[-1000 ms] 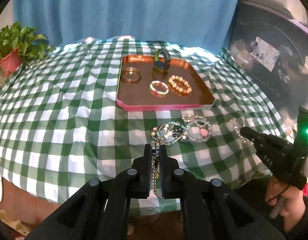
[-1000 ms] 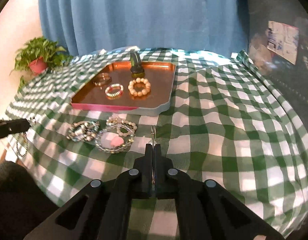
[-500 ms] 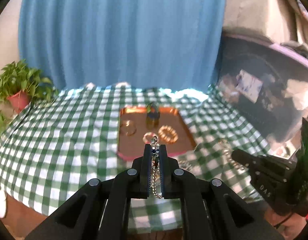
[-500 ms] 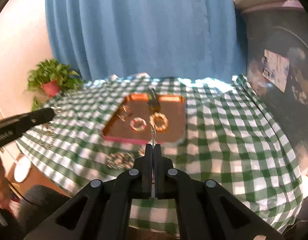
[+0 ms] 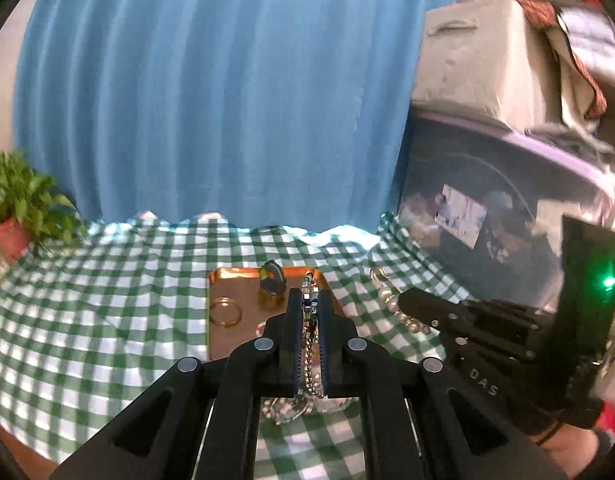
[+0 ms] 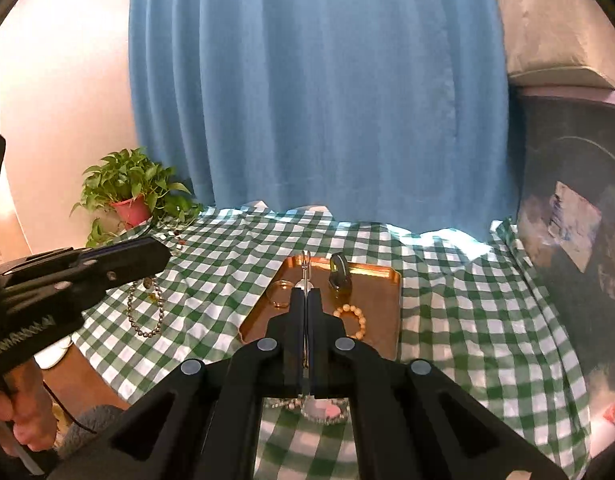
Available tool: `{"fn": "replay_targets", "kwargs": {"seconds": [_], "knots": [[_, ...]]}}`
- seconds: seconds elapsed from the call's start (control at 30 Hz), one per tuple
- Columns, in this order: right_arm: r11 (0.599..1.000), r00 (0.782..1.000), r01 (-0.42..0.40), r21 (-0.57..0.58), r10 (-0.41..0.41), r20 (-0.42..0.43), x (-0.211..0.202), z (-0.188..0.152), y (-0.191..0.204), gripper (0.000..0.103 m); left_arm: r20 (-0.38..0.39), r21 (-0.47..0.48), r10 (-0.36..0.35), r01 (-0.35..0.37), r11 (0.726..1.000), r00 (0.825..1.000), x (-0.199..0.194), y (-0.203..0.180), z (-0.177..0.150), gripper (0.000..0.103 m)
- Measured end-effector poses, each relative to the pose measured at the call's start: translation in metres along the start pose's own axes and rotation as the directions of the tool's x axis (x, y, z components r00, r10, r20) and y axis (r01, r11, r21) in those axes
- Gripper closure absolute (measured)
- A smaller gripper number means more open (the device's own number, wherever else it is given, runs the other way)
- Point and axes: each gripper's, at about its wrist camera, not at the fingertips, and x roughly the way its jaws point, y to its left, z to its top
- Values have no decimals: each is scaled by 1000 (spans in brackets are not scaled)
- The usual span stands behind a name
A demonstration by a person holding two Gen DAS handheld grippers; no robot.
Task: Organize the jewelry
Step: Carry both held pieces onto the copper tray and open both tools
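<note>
My left gripper point(image 5: 308, 296) is shut on a bead chain point(image 5: 307, 344) that runs between its fingers and hangs below them. Above the checked cloth to the right, my right gripper point(image 5: 405, 302) has a pearl strand point(image 5: 387, 300) trailing from its tip. In the right wrist view the right gripper point(image 6: 306, 292) is shut on a thin silver clasp point(image 6: 306, 266). The left gripper point(image 6: 165, 254) is at the left with a chain loop point(image 6: 145, 310) dangling under it. Whether the two strands are one necklace I cannot tell. The copper tray point(image 6: 385, 280) holds a gold bangle point(image 6: 281, 296), a bead bracelet point(image 6: 351, 320) and a dark piece point(image 6: 339, 276).
More jewelry point(image 6: 319, 410) lies on the green checked tablecloth point(image 6: 467, 320) near the front edge, partly hidden by the gripper. A potted plant point(image 6: 131, 196) stands at the back left, a blue curtain point(image 6: 307, 100) behind, a dark bin point(image 5: 487, 240) to the right. A hand point(image 6: 23, 428) holds the left gripper.
Both grippers have risen well above the table with their strands, which have lifted off the cloth. The tray and cloth now sit lower and smaller in both views.
</note>
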Motion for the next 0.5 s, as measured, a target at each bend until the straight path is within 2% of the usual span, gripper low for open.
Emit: {"fn": "replay_targets", "kwargs": {"seconds": [0.2,0.3,0.43,0.47,0.5], "knots": [[1000,999,-20,21,21,-38,49,5,-13,103,-24,-140,-78,74,987,997,50,48,6,96],[999,999,-24,21,25,-44,76,6,-22,103,-4,-168,-170,167,972,985,75,58,16,96],[997,998,-35,75,40,-55,112,5,-40,103,22,-183,-186,187,965,982,108,62,25,96],[996,998,-32,85,37,-53,119,5,-44,103,24,-190,-179,180,965,984,120,64,24,96],[995,998,-28,92,33,-50,127,5,-49,103,-1,-192,-142,139,972,990,137,66,21,96]]}}
